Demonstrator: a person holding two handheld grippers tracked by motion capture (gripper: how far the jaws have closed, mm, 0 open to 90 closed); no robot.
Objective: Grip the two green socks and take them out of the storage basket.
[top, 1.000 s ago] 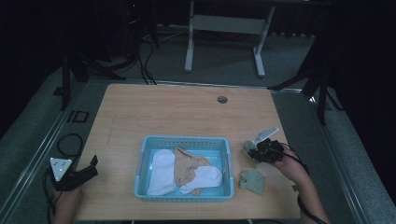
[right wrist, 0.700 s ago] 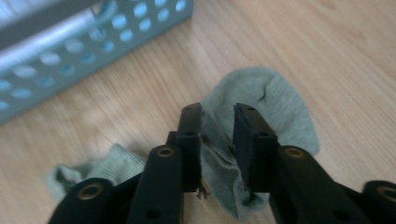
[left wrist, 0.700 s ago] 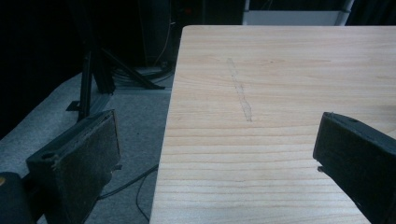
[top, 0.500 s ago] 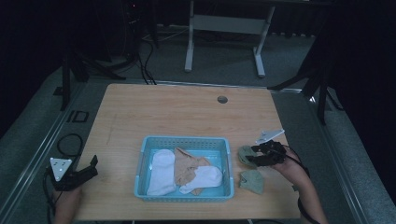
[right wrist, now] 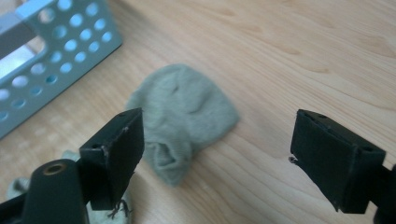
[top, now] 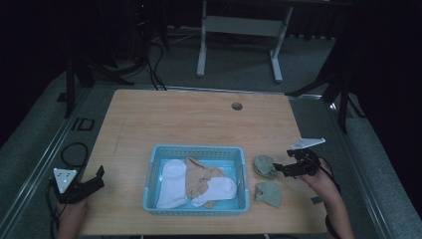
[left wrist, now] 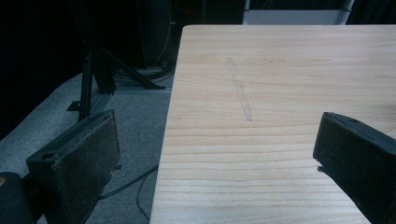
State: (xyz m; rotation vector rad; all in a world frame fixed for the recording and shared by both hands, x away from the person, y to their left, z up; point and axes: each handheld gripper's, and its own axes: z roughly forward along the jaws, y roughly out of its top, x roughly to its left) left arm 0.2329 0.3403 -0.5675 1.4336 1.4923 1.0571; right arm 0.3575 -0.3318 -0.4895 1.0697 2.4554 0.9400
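Note:
Two green socks lie on the table right of the blue basket [top: 152,172]: one farther back [top: 265,166], one nearer [top: 268,192]. My right gripper [top: 277,170] points left at the farther sock from just to its right. Its jaws have just been opening and stand open. In the right gripper view the sock [right wrist: 187,116] lies flat ahead of the right gripper [right wrist: 217,140], and no pad touches it. The nearer sock [right wrist: 16,189] peeks in at the bottom left. My left gripper [top: 94,181] rests open at the table's left edge, its jaws [left wrist: 219,154] holding nothing.
The basket holds two white socks [top: 171,181] and a tan one [top: 199,177]. Its perforated corner [right wrist: 60,51] shows at the upper left of the right gripper view. A round grommet [top: 237,106] sits near the table's far edge. Cables trail on the floor at left.
The right gripper lowered the green sock onto the table, let go of it, opened wide and drew back to the right. The left gripper stayed still.

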